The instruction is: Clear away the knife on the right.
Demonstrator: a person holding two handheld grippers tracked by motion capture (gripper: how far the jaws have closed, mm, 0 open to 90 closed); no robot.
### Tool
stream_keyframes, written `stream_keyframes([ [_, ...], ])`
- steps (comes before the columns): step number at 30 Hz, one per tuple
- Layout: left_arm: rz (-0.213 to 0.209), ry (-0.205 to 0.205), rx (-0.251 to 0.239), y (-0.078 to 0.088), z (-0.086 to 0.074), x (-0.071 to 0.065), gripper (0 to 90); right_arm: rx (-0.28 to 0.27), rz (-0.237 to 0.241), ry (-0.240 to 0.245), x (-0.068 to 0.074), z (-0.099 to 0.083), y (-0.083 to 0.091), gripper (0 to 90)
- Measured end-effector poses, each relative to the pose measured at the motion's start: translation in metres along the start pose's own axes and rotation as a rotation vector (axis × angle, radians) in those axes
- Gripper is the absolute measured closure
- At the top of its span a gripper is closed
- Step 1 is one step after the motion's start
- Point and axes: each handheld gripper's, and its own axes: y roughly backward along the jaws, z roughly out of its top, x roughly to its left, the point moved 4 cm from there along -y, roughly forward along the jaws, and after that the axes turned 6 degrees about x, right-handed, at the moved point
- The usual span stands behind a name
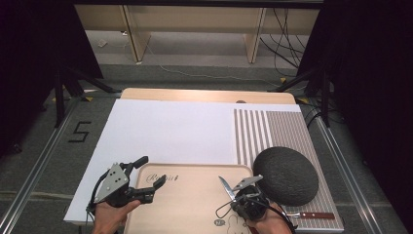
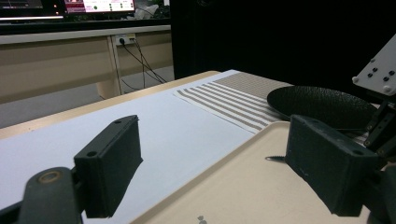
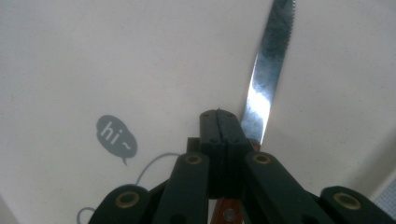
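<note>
Far left on the table: left gripper [image 1: 146,178], held in a hand [image 1: 109,217] at the near edge, jaws spread wide, nothing between them. One jaw out over the white sheet [image 1: 165,129], the other over the left end of the beige tray [image 1: 187,202]; in the left gripper view the tray's rim [image 2: 224,158] running between the two black jaws, white sheet [image 2: 168,126] beyond.

Middle: tray with printed script near its far left corner and a small cartoon print at its near edge.

Right of middle: right gripper [image 1: 233,191] above the tray's right part, jaws pressed together on a knife [image 1: 226,187]. Blade poking out past the jaw tips, pointing away and slightly left; serrated edge plain in the right gripper view [image 3: 268,74], reddish-brown handle under the jaws, a "hi~" speech bubble [image 3: 116,135] printed on the tray to the left.

Further right: dark round mat [image 1: 286,175] on a striped placemat [image 1: 265,129], just beside the tray's right edge. Near the mat's front, a second knife [image 1: 311,215] with a brown handle, lying flat on the placemat, apart from both grippers.
</note>
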Motion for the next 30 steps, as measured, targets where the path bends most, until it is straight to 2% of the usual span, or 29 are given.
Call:
stream_keyframes([
  [11, 0.001, 0.003, -0.001, 0.000, 0.000, 0.000, 17.5, 0.007, -0.019, -0.033, -0.011, -0.004, 0.003, 90.0],
  [12, 0.001, 0.003, -0.001, 0.000, 0.000, 0.000, 17.5, 0.007, -0.022, -0.051, -0.013, -0.004, 0.003, 90.0],
  [25, 0.002, 0.001, -0.002, 0.000, 0.000, 0.000, 17.5, 0.009, -0.047, -0.067, -0.023, -0.009, 0.007, 90.0],
  [28, 0.001, 0.001, -0.002, 0.000, 0.000, 0.000, 17.5, 0.015, -0.042, -0.086, -0.023, -0.010, 0.009, 90.0],
  [30, 0.001, 0.002, -0.001, 0.001, 0.000, 0.000, 17.5, 0.008, -0.048, -0.069, -0.025, -0.010, 0.009, 90.0],
])
